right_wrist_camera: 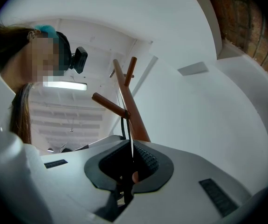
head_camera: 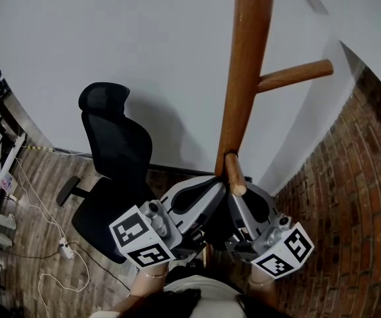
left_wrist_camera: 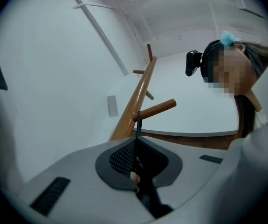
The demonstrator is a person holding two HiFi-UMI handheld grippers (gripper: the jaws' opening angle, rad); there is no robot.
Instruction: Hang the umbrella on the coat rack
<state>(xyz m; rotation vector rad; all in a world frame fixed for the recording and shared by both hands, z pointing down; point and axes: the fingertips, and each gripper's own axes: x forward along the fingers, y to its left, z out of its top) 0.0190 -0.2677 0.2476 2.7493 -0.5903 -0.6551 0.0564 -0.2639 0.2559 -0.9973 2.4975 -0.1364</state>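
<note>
Umbrella strap (left_wrist_camera: 138, 130) on peg (left_wrist_camera: 158, 108), clamped by left claw (left_wrist_camera: 135, 155) and right claw (right_wrist_camera: 131, 164).

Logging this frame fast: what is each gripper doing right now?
Left gripper: jaws closed on the black strap.
Right gripper: jaws closed on the black strap too.

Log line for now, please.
left gripper: shut on thin black strap | right gripper: shut on same strap | strap: looped over short wooden peg of brown coat rack
</note>
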